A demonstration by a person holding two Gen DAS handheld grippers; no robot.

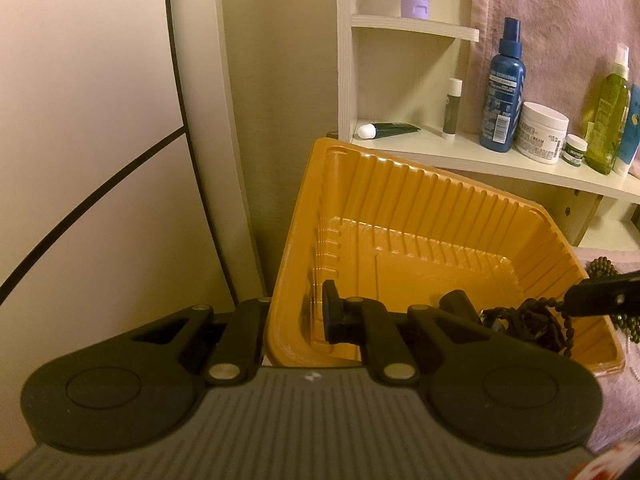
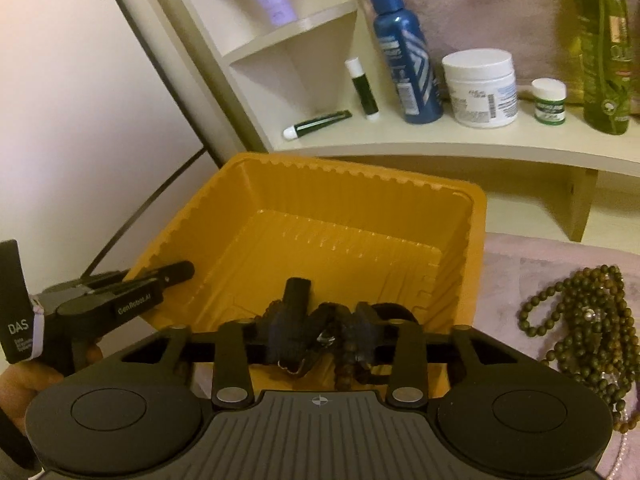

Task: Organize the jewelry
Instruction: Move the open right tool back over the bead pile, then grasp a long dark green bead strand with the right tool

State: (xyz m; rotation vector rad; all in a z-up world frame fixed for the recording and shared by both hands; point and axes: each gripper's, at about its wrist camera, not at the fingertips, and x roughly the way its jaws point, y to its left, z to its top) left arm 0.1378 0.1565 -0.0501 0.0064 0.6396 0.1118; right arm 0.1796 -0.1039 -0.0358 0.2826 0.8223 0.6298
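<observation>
An orange plastic tray (image 1: 420,216) stands tilted on a pink cloth. My left gripper (image 1: 394,306) is open, with its fingers inside the tray's near left corner; it also shows at the left of the right wrist view (image 2: 176,274). My right gripper (image 2: 330,322) is shut on a dark bead necklace (image 2: 348,364) with a tangle of dark cord, held over the tray's near edge. In the left wrist view the right gripper (image 1: 576,304) comes in from the right with the beads (image 1: 532,324) hanging into the tray. More olive bead strands (image 2: 580,320) lie on the cloth to the right.
A cream shelf unit (image 2: 420,148) stands behind the tray with a blue spray bottle (image 2: 404,52), a white jar (image 2: 480,88), a small jar (image 2: 549,100), a green bottle (image 2: 604,48) and tubes. A white curved panel (image 1: 80,120) is at the left.
</observation>
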